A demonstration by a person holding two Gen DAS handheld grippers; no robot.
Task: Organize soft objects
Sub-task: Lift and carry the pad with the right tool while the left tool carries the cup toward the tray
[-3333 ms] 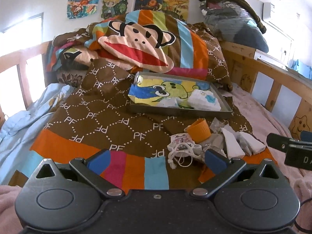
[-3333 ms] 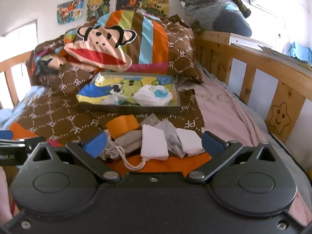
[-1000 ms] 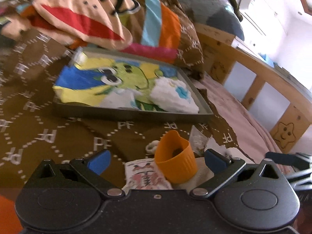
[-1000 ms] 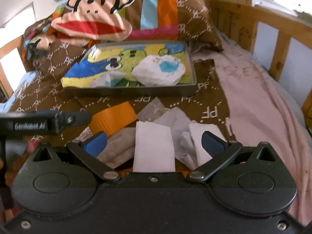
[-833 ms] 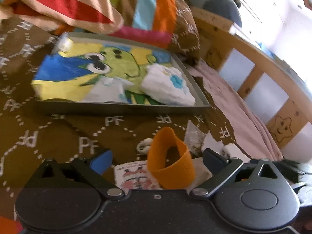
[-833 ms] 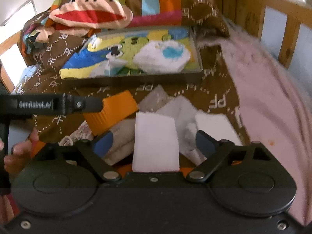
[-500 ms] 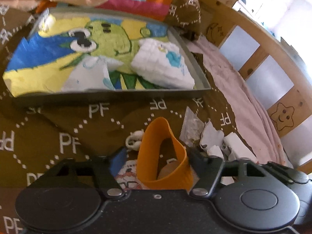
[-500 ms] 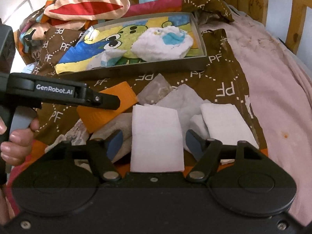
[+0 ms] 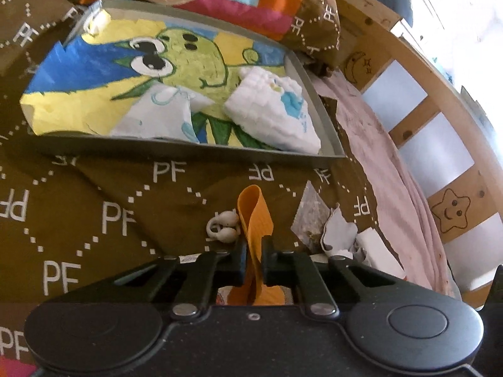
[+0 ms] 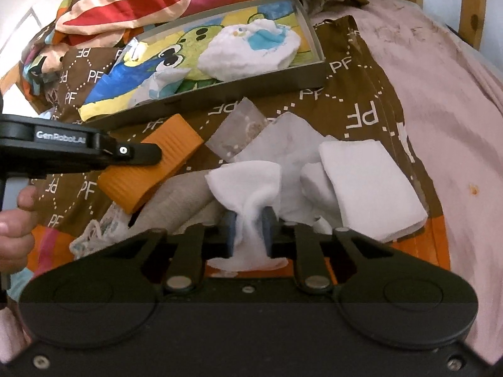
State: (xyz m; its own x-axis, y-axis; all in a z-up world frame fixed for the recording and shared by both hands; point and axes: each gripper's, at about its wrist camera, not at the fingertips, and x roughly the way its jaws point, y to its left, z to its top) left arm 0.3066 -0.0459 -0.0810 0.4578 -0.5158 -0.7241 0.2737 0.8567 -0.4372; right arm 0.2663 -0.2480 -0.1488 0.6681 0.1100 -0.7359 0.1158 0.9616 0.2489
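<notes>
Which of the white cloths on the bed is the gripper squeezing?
The middle white cloth, bunched between the right gripper fingers. The flat folded cloth beside it lies untouched.

Orange ribbed sleeve [image 9: 255, 220], white folded cloth [image 10: 248, 185], brown PF-lettered blanket [image 9: 103, 194], grey tray [image 9: 176, 149] with green cartoon

Orange ribbed sleeve [image 9: 254, 220] squashed flat, upright; white folded cloth [image 10: 248, 182] bunched; both on quilt.

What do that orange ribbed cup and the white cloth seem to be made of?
Orange cup: probably silicone or soft rubber, matte and ribbed; it is squashed flat between the closed jaws. White cloth: looks like fluffy cotton towelling; it bunches and creases where the jaws pinch it.
</notes>
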